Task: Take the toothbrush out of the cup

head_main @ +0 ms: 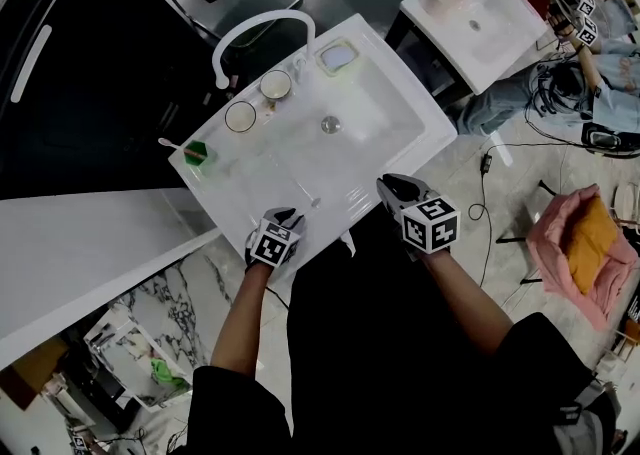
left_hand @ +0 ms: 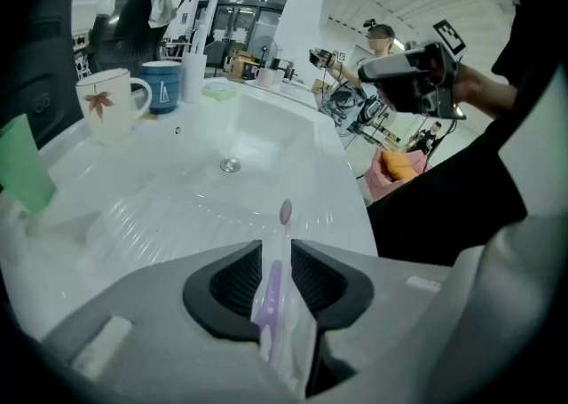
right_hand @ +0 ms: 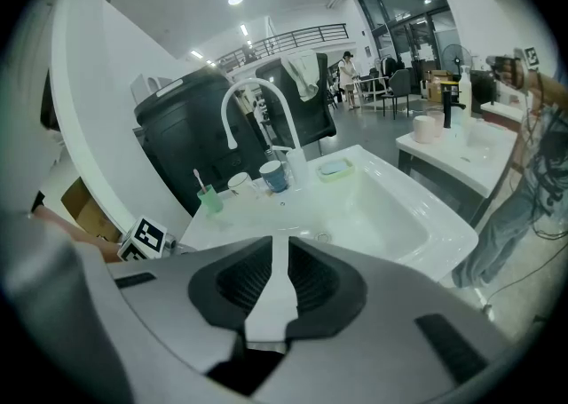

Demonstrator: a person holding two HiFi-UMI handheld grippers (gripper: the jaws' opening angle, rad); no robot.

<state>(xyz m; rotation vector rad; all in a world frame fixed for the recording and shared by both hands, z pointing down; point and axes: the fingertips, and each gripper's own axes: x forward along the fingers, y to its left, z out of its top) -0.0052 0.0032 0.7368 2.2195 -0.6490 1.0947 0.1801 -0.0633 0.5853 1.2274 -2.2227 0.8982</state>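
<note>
The toothbrush is out of the green cup and lies on the sink. Its handle sits between the jaws of the left gripper, which seem slack and not pressing. The right gripper hovers empty, its jaws narrowly apart. The placing step looks almost finished. Next, I think, the left gripper must back away without dragging the brush.

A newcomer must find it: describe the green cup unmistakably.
Find the white sink with the arched faucet. On its ledge, past the blue mug and white mug, the green cup stands at the corner: the only green one, holding a toothbrush.
</note>
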